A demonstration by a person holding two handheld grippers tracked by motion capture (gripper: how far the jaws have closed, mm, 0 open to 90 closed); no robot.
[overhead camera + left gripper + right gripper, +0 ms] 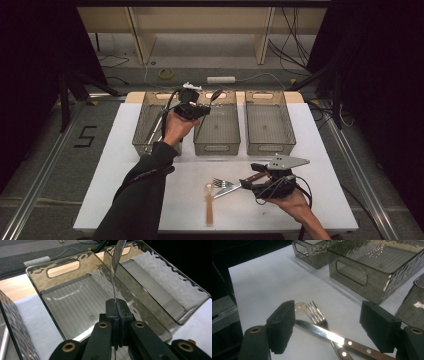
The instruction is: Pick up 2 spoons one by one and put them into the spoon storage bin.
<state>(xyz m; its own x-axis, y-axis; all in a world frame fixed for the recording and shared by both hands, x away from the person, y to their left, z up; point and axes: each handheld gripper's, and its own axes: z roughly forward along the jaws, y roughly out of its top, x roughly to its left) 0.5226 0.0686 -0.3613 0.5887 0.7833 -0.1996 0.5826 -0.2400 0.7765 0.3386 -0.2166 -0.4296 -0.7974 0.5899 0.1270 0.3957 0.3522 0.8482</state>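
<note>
**Cutlery sorting: one spoon over the bins, knife and fork waiting**

Nearest the person, on the white table (125, 165), lies a wooden spoon (209, 204) with its handle pointing toward the near edge. Just right of it a fork (315, 315) and a knife (329, 336) lie crossed, the knife's wood-and-rivet handle running off to the right. The right gripper (327, 328) hovers low over this pair with its jaws wide apart, one pad on either side of the crossing and neither touching metal. That stance suggests it is lined up to take one of the two, probably the knife, whose blade lies on top.

Farther off, three smoky translucent bins stand side by side along the far part of the table. The left gripper (116, 311) is raised over them, its jaws pressed together on the thin handle of a metal spoon (117, 255), which stands up from the pads with its bowl highest. It hangs above the middle bin (75, 302), which looks empty; the right bin (269, 125) also appears bare, while the left bin (150, 125) is partly hidden by the forearm. Holding the spoon by its handle end should let it drop flat into a bin, one kind per bin.
</note>
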